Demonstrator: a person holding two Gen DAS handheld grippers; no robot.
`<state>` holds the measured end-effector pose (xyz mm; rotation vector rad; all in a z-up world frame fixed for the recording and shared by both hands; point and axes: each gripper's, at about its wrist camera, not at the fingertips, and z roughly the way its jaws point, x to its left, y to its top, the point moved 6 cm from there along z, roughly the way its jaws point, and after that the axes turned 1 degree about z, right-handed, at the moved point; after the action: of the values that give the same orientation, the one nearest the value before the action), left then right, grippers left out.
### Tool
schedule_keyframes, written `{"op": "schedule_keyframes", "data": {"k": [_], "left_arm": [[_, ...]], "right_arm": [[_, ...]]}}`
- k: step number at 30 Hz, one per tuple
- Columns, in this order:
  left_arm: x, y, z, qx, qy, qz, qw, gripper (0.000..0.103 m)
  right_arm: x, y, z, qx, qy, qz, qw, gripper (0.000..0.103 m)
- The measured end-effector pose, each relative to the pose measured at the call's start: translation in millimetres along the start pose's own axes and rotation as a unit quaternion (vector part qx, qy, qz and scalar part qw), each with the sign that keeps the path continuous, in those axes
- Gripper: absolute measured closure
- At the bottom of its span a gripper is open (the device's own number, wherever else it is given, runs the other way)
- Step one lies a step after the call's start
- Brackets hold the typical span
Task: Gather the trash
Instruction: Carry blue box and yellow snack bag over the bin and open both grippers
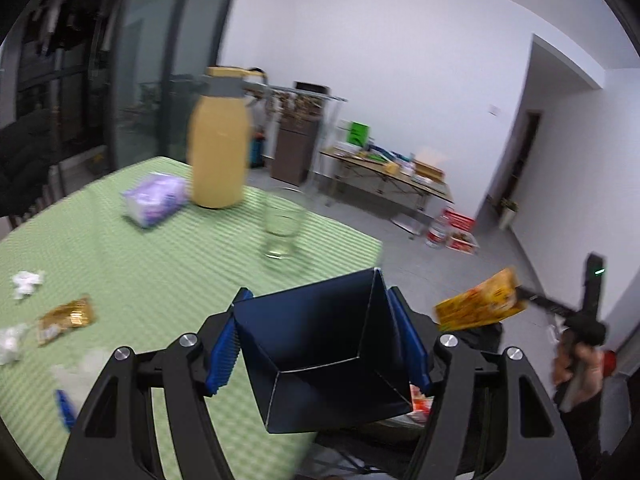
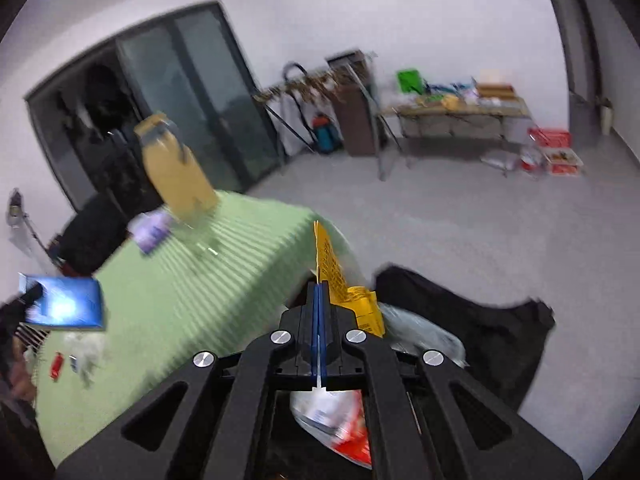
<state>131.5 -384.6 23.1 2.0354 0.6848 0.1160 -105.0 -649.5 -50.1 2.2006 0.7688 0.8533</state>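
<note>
My left gripper (image 1: 320, 344) is shut on an open dark blue box (image 1: 320, 356) and holds it over the near edge of the green table (image 1: 160, 272). The box also shows in the right wrist view (image 2: 64, 304). My right gripper (image 2: 319, 292) is shut on a yellow wrapper (image 2: 332, 276), seen in the left wrist view (image 1: 480, 304) off the table's right side. Below it a black trash bag (image 2: 472, 324) holds white and red wrappers (image 2: 340, 424). On the table lie a gold wrapper (image 1: 66, 318), crumpled white tissues (image 1: 26, 282) and a small blue scrap (image 1: 66, 404).
A yellow jug (image 1: 218, 140), a purple tissue pack (image 1: 154, 198) and a clear glass (image 1: 280, 226) stand on the table. A cluttered side table (image 1: 384, 172) and red boxes (image 1: 456, 228) stand by the far wall. Glass doors (image 1: 160, 60) are at the left.
</note>
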Motion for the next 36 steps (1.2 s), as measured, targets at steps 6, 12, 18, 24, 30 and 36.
{"op": "schedule_keyframes", "data": {"k": [6,12,18,24,30,36], "left_arm": [[-57,-11,46,0.033,-0.06,0.016,0.9975,0.038],[-106,-41,101,0.086,-0.097,0.027,0.9912,0.038],[-138,-76,156,0.146,-0.106,0.032,0.9832,0.038],[-168,-112,202,0.199,-0.112,0.024,0.9732,0.038],[-190,-148,251,0.249,-0.094,0.035,0.9632,0.038],[-199,-184,299,0.313,-0.07,0.023,0.9467,0.038]], "right_arm": [[-48,-35,26,0.053,-0.038,0.025,0.998,0.103],[-67,-61,53,0.092,-0.066,0.011,0.994,0.103],[-85,-89,82,0.125,-0.079,0.008,0.989,0.102],[-99,-103,108,0.145,-0.098,-0.006,0.985,0.102],[-117,-108,140,0.184,-0.091,0.017,0.979,0.102],[-139,-111,157,0.196,-0.097,0.049,0.975,0.102]]}}
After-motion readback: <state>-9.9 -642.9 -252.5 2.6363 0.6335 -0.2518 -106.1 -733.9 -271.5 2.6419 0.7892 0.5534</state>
